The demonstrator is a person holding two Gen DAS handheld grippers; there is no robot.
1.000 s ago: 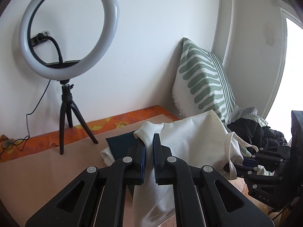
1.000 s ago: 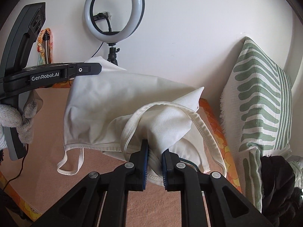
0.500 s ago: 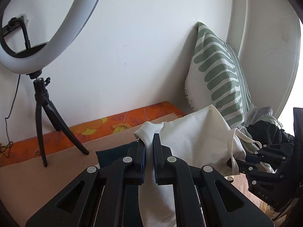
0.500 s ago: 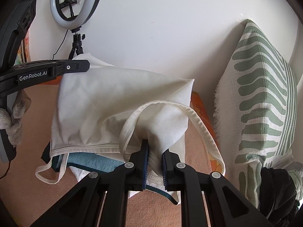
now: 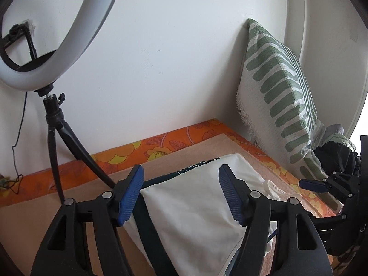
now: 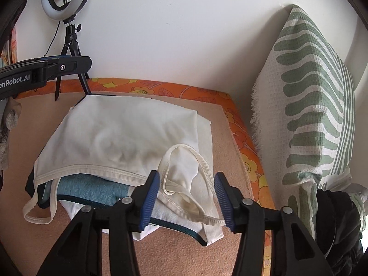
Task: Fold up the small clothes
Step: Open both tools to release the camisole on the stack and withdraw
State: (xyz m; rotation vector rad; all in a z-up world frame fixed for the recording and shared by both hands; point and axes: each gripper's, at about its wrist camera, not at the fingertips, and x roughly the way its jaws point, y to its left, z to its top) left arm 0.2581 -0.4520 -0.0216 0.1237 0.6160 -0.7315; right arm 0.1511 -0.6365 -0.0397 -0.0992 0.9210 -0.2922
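A cream strappy top (image 6: 124, 138) lies folded on a stack of folded clothes, over a teal garment (image 6: 92, 189) and white pieces, on the tan mat (image 6: 184, 250). Its straps (image 6: 184, 158) loop at the near edge. My right gripper (image 6: 187, 191) is open, its jaws on either side of the strap end, just above it. My left gripper (image 5: 180, 192) is open over the top (image 5: 191, 216) at the stack's other side. In the left wrist view the right gripper (image 5: 322, 185) shows at the right edge.
A ring light on a black tripod (image 5: 55, 119) stands on the mat close to the stack's left. A green-patterned pillow (image 6: 315, 96) leans on the wall at right, with dark clothes (image 6: 338, 227) piled below it. An orange floral sheet (image 5: 174, 142) edges the mat.
Both grippers lowered the cream top onto the stack and opened, letting it go. It was held up in the air; now it lies flat.
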